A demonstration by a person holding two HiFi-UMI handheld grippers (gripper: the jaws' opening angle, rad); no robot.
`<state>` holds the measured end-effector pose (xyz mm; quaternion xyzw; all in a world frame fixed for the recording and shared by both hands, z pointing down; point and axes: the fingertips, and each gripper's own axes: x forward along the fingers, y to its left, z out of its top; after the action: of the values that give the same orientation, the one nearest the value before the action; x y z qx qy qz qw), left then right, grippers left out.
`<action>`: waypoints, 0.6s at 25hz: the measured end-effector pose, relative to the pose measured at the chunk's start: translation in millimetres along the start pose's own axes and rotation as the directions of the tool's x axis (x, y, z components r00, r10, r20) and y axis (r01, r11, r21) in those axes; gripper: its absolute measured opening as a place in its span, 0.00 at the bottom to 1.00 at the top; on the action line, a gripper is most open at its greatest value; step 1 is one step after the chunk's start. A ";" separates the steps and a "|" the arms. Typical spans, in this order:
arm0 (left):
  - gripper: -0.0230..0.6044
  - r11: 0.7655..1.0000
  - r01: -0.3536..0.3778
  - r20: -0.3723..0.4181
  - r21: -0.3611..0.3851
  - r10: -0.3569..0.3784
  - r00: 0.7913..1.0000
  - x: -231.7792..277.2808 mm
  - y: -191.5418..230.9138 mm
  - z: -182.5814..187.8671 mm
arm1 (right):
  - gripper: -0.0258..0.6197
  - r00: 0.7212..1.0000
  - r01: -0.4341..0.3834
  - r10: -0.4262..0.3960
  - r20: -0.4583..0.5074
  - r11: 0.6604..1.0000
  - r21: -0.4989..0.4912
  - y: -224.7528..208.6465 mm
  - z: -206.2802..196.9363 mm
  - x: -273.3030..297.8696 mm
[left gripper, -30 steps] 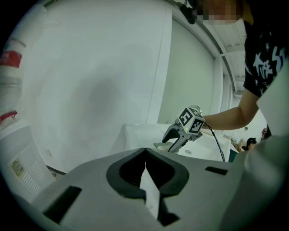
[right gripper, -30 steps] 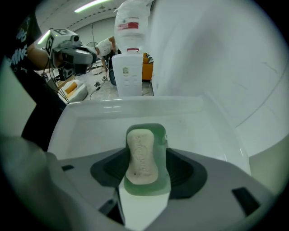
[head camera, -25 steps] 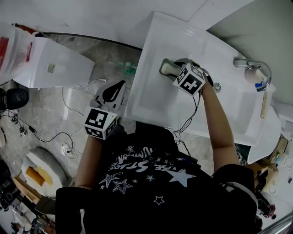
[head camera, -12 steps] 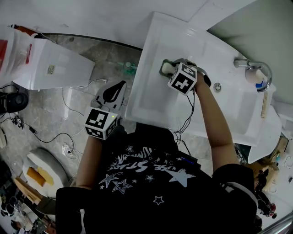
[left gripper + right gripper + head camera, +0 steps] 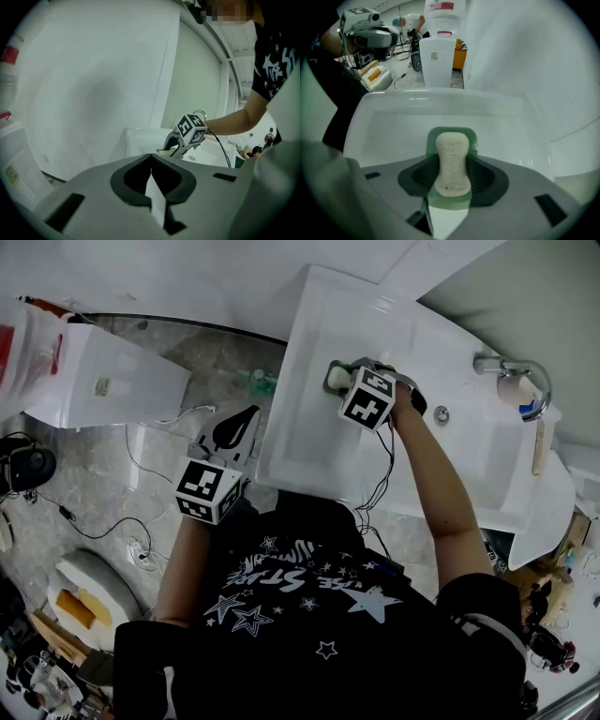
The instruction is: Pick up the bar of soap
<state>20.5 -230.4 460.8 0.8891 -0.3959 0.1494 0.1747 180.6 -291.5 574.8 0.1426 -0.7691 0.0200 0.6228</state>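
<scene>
– where's the grey left gripper (image 5: 150, 157)?
– beside the white ceramic sink (image 5: 309, 442), over the floor, jaws together with nothing in them.
– and the soap?
– the pale oval bar of soap (image 5: 452, 161) lies on a green soap dish (image 5: 451, 132) in the sink's corner. the right gripper (image 5: 452, 176) has its jaws clamped on the bar's sides.

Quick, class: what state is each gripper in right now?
Left gripper: closed, empty.
Right gripper: closed on the soap.
</scene>
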 end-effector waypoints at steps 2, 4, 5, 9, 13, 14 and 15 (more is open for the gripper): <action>0.05 1.000 0.009 0.002 0.005 -0.009 1.000 0.2 -1.8 0.9 | 0.33 1.000 0.010 -0.010 0.011 1.000 0.003 0.4 -0.7 -1.6; 0.05 1.000 0.017 0.007 0.008 -0.017 1.000 -0.3 -2.3 2.1 | 0.33 1.000 0.022 -0.022 0.016 1.000 0.019 1.2 -2.8 -5.1; 0.05 1.000 0.022 0.010 0.009 -0.022 1.000 -0.8 -1.8 2.8 | 0.33 0.999 0.033 -0.034 0.019 0.999 0.029 0.8 -3.0 -8.2; 0.05 0.999 0.047 0.019 0.023 -0.047 0.999 -4.4 0.7 7.2 | 0.33 0.994 0.093 -0.096 0.044 0.993 0.074 -2.4 2.1 -28.3; 0.05 0.995 0.083 0.036 0.057 -0.085 0.996 -7.8 4.1 17.7 | 0.33 0.974 0.173 -0.197 0.110 0.965 0.197 -6.3 5.3 -59.9; 0.05 0.994 0.092 0.042 0.065 -0.095 0.995 -8.6 4.7 20.5 | 0.33 0.965 0.195 -0.230 0.128 0.952 0.236 -7.1 5.4 -69.1; 0.05 0.992 0.101 0.047 0.072 -0.104 0.993 -9.8 4.8 22.8 | 0.33 0.954 0.216 -0.262 0.145 0.937 0.275 -7.3 5.4 -78.8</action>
<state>13.4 -236.8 437.4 0.9173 -0.3486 0.1313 0.1409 191.7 -284.3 496.6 0.3156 -0.7898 0.0301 0.5251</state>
